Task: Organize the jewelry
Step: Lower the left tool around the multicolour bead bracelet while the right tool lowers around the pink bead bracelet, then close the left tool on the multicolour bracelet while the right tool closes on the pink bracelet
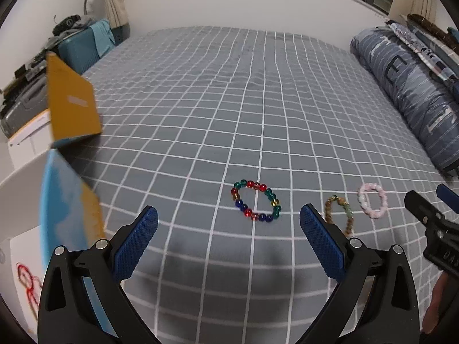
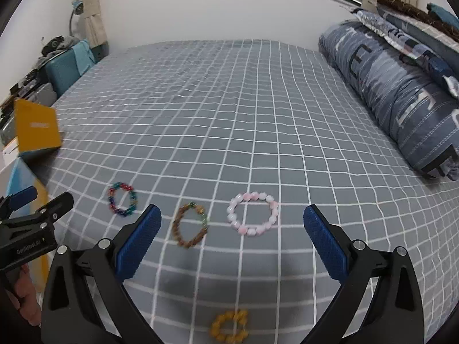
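Looks barely begun: both grippers, left gripper [image 1: 229,223] & right gripper [image 2: 232,223], hover w/ fingers apart, nothing held, 4 bracelets loose near bed's [image 2: 258,100] front edge — multicolor bracelet [image 1: 256,201], brown bracelet [image 2: 190,225], pink bracelet [image 2: 252,213], yellow bracelet [image 2: 229,326]; orange box [image 2: 37,127] at left edge.

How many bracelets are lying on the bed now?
4. The multicolored bracelet lies farthest left, the brown bracelet is next, the pink bracelet is to its right, and the yellow bracelet lies nearest the camera. More may be hidden beyond the views.
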`<state>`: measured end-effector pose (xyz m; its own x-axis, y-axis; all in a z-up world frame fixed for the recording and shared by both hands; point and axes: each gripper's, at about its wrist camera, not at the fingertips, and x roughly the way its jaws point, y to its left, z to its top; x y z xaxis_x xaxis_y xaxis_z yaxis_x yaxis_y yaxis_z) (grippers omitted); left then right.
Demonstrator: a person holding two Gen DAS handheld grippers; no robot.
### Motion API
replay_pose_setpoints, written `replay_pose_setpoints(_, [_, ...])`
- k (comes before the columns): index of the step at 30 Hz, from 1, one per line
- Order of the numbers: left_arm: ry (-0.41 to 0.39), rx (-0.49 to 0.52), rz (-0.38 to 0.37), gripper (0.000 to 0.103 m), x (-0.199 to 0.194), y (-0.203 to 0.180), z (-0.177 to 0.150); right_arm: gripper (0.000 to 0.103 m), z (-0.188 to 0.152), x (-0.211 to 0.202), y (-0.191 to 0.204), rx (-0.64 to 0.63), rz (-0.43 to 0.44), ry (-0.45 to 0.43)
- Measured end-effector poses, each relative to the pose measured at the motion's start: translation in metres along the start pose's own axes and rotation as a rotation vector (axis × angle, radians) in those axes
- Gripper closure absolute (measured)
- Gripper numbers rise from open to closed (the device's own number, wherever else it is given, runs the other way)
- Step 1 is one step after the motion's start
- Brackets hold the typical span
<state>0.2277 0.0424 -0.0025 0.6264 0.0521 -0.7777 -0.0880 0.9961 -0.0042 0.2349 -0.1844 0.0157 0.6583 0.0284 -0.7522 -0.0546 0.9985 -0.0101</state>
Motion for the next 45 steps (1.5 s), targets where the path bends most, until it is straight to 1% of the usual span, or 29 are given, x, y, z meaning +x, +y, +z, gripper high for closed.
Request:
replay_pose_setpoints(6, [0.051,0.001,-0.002,0.006,0.058,-0.005,0.003,0.007,-0.007,0.055,-0.012,0.021,-0.007,0.08])
replay_pose_setpoints(8, [0.073,-0.007,-0.009,0.006,0.076,-0.006,0.003,0.007,-0.012,0.066,-0.016,0.036,0.003,0.1])
replay_pose_setpoints(10, [0.09,-0.003,-0.016,0.006,0.087,-0.009,0.004,0.007,-0.018,0.075,-0.018,0.047,0.01,0.123])
replay_pose_setpoints(14, [0.094,0.004,-0.016,0.006,0.101,-0.014,0.006,0.007,-0.023,0.089,-0.021,0.058,0.013,0.136])
replay_pose_setpoints(20, [0.113,0.008,-0.013,0.006,0.116,-0.019,0.007,0.008,-0.025,0.109,-0.025,0.069,0.007,0.173])
replay_pose_setpoints(22, [0.128,0.002,-0.017,0.006,0.123,-0.019,0.006,0.014,-0.026,0.114,-0.027,0.077,0.007,0.194])
replay_pose_setpoints(23, [0.132,-0.001,-0.018,0.007,0.125,-0.018,0.005,0.019,-0.027,0.117,-0.028,0.078,0.004,0.206])
replay_pose_setpoints(25, [0.134,-0.003,-0.016,0.008,0.128,-0.018,0.005,0.022,-0.027,0.119,-0.027,0.063,-0.011,0.208])
replay_pose_setpoints(28, [0.137,0.0,-0.019,0.018,0.127,-0.019,0.004,0.034,-0.027,0.118,-0.026,0.061,-0.014,0.205])
replay_pose_setpoints(29, [0.137,0.001,-0.025,0.022,0.126,-0.02,0.003,0.039,-0.027,0.118,-0.026,0.058,-0.016,0.205])
replay_pose_setpoints(30, [0.137,0.004,-0.026,0.025,0.126,-0.02,0.003,0.043,-0.028,0.119,-0.025,0.053,-0.019,0.204])
replay_pose_setpoints(31, [0.136,0.009,-0.027,0.03,0.125,-0.022,0.003,0.046,-0.028,0.118,-0.025,0.052,-0.019,0.204])
replay_pose_setpoints(32, [0.137,0.008,-0.03,0.035,0.124,-0.023,0.002,0.051,-0.028,0.117,-0.026,0.053,-0.02,0.203])
replay_pose_setpoints(35, [0.138,0.006,-0.039,0.047,0.12,-0.024,0.0,0.063,-0.029,0.115,-0.027,0.056,-0.022,0.199])
replay_pose_setpoints(37, [0.137,0.001,-0.042,0.052,0.12,-0.024,0.0,0.069,-0.031,0.114,-0.026,0.059,-0.027,0.198])
replay_pose_setpoints(39, [0.136,0.001,-0.043,0.056,0.118,-0.023,0.0,0.08,-0.029,0.116,-0.025,0.059,-0.035,0.195])
replay_pose_setpoints(41, [0.135,-0.002,-0.043,0.061,0.118,-0.023,0.0,0.082,-0.03,0.116,-0.024,0.046,-0.045,0.191])
replay_pose_setpoints(44, [0.134,-0.004,-0.046,0.077,0.116,-0.024,0.001,0.083,-0.03,0.116,-0.022,0.035,-0.054,0.184])
replay_pose_setpoints(45, [0.133,-0.003,-0.047,0.08,0.117,-0.025,0.001,0.083,-0.03,0.115,-0.023,0.034,-0.053,0.182])
